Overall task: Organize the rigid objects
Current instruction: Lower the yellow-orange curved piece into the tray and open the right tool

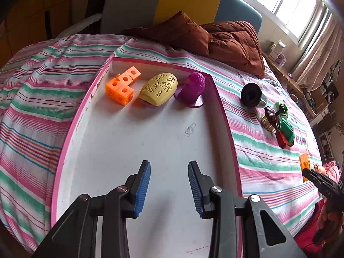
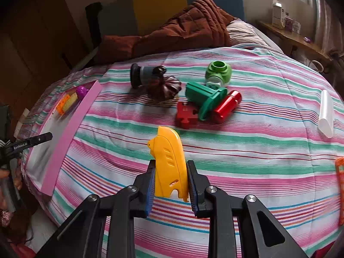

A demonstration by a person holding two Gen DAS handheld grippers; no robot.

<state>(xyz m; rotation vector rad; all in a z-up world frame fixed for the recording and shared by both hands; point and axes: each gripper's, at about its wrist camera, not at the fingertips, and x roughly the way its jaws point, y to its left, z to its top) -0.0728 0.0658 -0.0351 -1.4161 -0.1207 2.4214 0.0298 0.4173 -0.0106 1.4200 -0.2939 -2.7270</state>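
Note:
My left gripper (image 1: 169, 165) hangs open over the white tray (image 1: 150, 150) with a pink rim; nothing is between its blue pads. At the tray's far end lie an orange cube block (image 1: 121, 86), a yellow perforated oval (image 1: 159, 89) and a purple knobbed piece (image 1: 192, 89). My right gripper (image 2: 171, 164) is shut on a yellow plastic piece (image 2: 169, 150), held above the striped bedsheet. The tray's pink rim (image 2: 71, 133) lies to its left. The left gripper's fingers (image 2: 43, 138) show at the left edge of the right wrist view.
On the sheet right of the tray lie a black-and-grey cylinder (image 2: 142, 75), a brown figure (image 2: 165, 86), a green round piece (image 2: 218, 72), a green T-shaped piece (image 2: 204, 99), a red cylinder (image 2: 226, 103) and a red puzzle block (image 2: 186, 115). A white tube (image 2: 326, 114) lies far right. A brown quilt (image 2: 182, 28) is heaped behind.

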